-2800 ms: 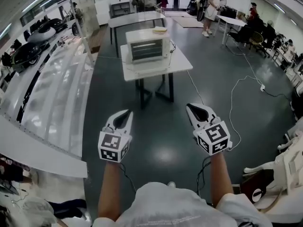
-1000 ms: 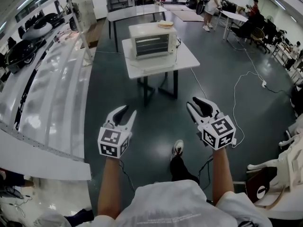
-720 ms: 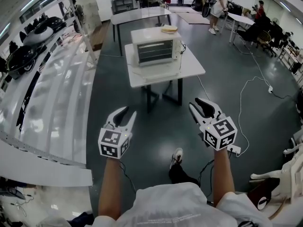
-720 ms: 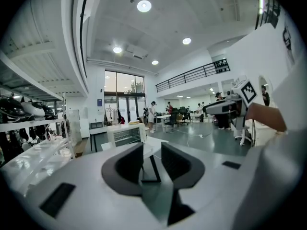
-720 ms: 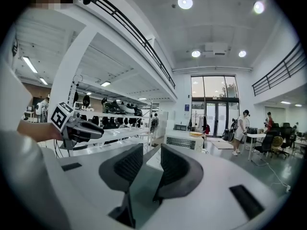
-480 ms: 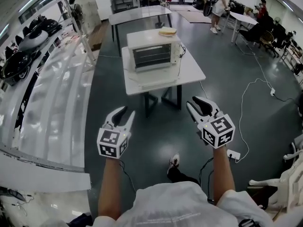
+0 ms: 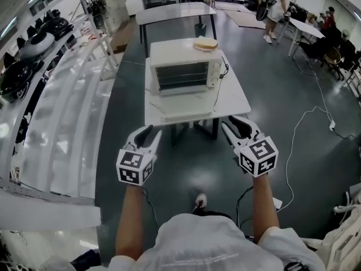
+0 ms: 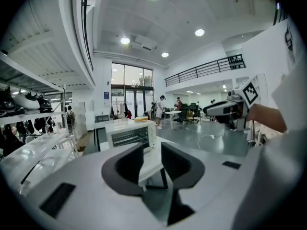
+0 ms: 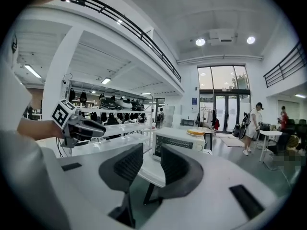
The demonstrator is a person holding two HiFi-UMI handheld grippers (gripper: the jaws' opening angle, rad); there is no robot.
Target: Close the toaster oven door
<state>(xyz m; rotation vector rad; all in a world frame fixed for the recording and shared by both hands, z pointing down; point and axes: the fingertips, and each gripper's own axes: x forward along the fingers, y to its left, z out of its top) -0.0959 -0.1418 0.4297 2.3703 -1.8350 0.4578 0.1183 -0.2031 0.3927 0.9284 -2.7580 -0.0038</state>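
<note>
Head view: we have walked closer, so the toaster oven (image 7: 181,66) on its white table (image 7: 237,101) is now just ahead of our left gripper (image 7: 153,132) and right gripper (image 7: 230,123). Both grippers are spread and empty. Only wire racks show inside the oven; a flat yellow disc (image 7: 206,43) lies on top.

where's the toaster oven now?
Head view, upper centre: the toaster oven sits on the white table, ahead of the left tongs and right tongs.

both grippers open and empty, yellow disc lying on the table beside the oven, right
Not quite: the head view shows the yellow disc lying on top of the oven, not on the table beside it. The left gripper and right gripper are open and empty.
</note>
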